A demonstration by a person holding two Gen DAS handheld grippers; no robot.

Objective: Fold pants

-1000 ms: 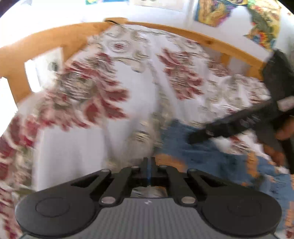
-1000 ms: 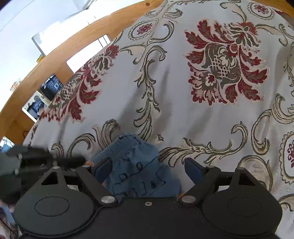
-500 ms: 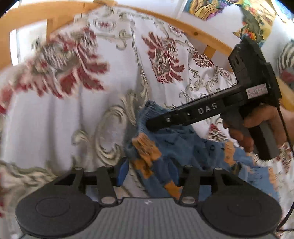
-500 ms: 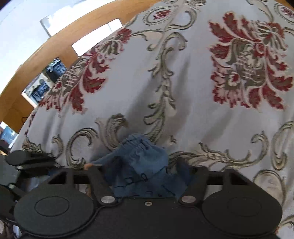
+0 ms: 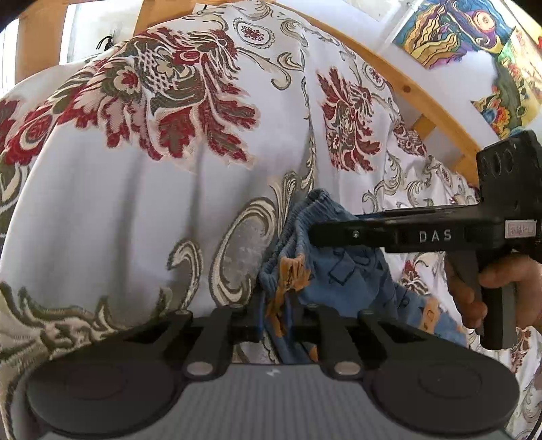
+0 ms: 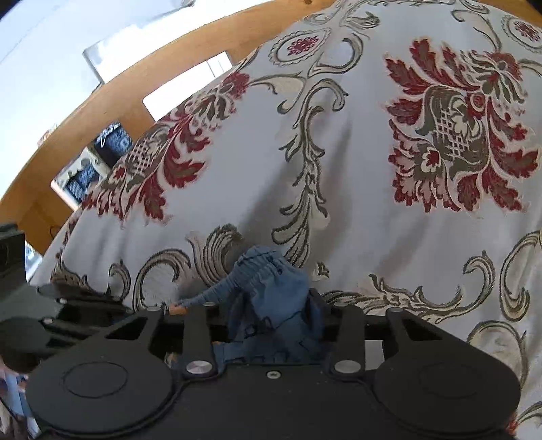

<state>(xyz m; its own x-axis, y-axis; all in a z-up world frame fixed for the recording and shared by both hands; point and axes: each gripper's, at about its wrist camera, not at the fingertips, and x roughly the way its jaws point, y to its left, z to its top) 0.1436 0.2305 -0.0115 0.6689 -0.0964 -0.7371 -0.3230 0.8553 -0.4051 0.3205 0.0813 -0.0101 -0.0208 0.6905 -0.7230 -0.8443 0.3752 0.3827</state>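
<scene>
The small blue denim pants with orange patches and a gathered elastic waistband [image 5: 342, 270] lie bunched on a bed under a white bedspread woven with red and olive floral medallions [image 5: 135, 210], framed by a pale wooden bed rail [image 5: 423, 101]. The left gripper [image 5: 288, 325] has just been closing its jaws and now pinches a fold of the denim, with an orange patch showing at the pinch point. The right gripper [image 6: 271, 325] is clenched on the waistband end — in its own view the blue cloth bulges up between the narrowed jaws, which have held that width after closing. From the left wrist view the right gripper's black body lettered "DAS" [image 5: 437, 233] reaches in from the right across the pants, a hand [image 5: 487, 287] wrapped round its grip. The stretch of cloth between the two grips sits raised in folds. Colourful paintings [image 5: 457, 30] hang on the wall beyond the bed.
</scene>
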